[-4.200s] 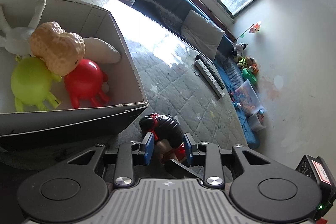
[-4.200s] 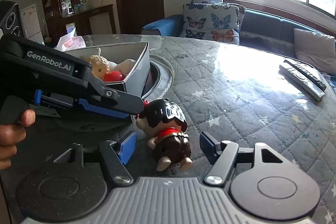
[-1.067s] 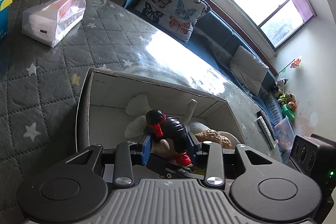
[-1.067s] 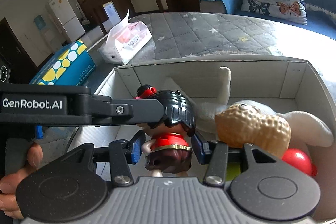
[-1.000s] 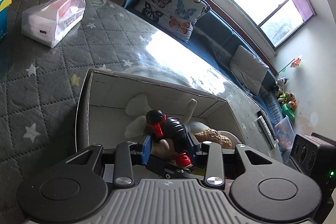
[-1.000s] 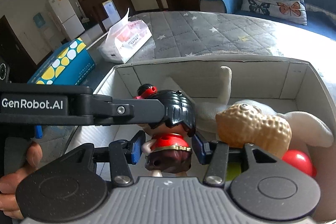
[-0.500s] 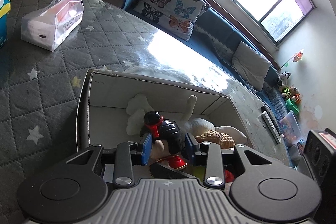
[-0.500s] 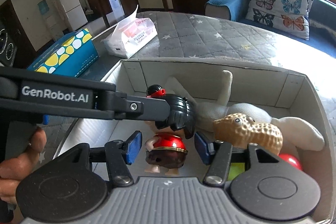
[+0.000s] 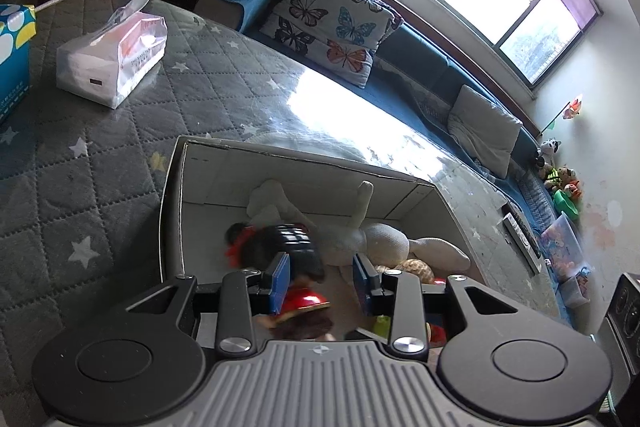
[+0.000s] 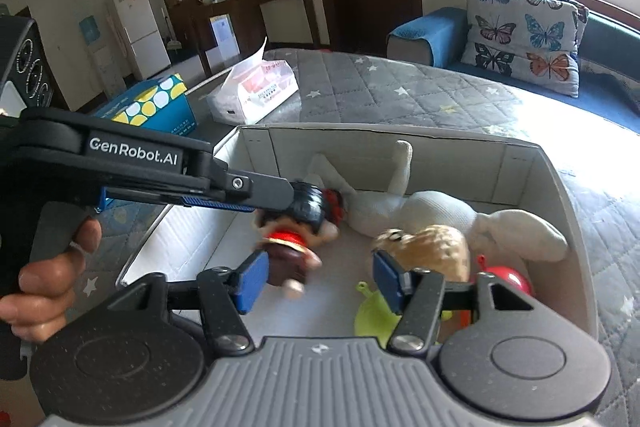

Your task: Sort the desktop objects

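A small doll with black hair and a red collar (image 9: 280, 247) (image 10: 296, 227) is blurred inside the white cardboard box (image 9: 172, 211) (image 10: 552, 179), free of both grippers. My left gripper (image 9: 322, 277) is open above the box, the doll just beyond its left pad. Its arm crosses the right wrist view (image 10: 240, 187). My right gripper (image 10: 318, 281) is open and empty over the box. In the box lie a white plush swan (image 9: 380, 239) (image 10: 432, 211), a peanut toy (image 10: 428, 247), a red toy (image 10: 508, 277) and a green toy (image 10: 372, 315).
A tissue pack (image 9: 112, 63) (image 10: 256, 91) and a blue box with yellow and white dots (image 9: 12, 59) (image 10: 156, 105) sit on the grey quilted table beyond the box. Remote controls (image 9: 522, 239) lie at the table's far right. A sofa with butterfly cushions (image 9: 332, 23) is behind.
My left gripper has opened and let go of the doll, which dropped into the box and tipped over. Both grippers have drawn back a little from the box.
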{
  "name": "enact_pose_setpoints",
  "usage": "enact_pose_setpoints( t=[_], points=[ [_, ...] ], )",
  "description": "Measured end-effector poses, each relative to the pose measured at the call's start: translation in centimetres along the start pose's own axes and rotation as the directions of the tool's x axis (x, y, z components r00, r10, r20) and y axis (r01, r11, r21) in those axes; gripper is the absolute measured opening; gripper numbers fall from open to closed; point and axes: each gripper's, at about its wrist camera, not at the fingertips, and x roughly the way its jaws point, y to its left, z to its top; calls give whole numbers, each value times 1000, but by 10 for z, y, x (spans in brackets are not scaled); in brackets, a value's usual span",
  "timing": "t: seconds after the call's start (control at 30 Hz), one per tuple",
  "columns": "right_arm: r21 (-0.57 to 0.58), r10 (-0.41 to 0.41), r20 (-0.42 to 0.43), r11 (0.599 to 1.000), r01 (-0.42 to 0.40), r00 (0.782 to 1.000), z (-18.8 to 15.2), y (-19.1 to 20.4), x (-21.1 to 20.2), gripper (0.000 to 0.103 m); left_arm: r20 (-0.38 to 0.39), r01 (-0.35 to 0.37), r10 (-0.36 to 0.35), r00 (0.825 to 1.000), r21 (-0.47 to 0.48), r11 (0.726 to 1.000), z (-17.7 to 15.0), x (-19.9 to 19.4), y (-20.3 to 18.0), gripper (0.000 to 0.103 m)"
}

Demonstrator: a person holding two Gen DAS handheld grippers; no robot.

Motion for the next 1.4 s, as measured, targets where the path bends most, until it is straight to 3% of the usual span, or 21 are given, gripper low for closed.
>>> enact_pose_setpoints(
  t=[0.37,0.57,0.63,0.83,1.0,1.2,1.4],
  points=[
    [0,6,78,1000,-6,997,-19,2,-30,74,45,-11,9,999,53,999,-15,-20,-17,37],
    [4,4,98,1000,-4,995,-31,4,-42,80,72,-64,56,996,119,991,-30,-34,-34,37],
    [10,2,107,1000,-3,994,-35,4,-46,87,90,-88,76,993,141,986,-34,-39,-40,37],
    [20,3,135,1000,-5,991,-46,3,-58,92,117,-144,122,986,209,967,-52,-48,-57,37],
    [17,-12,157,1000,10,987,-55,5,-70,103,136,-182,153,979,240,954,-66,-54,-68,37],
    [10,-34,160,999,33,987,-67,7,-79,103,138,-169,139,981,235,957,-80,-61,-73,38],
    [29,-42,164,999,37,986,-79,7,-87,103,156,-237,200,967,273,932,-97,-63,-82,38]
  ],
)
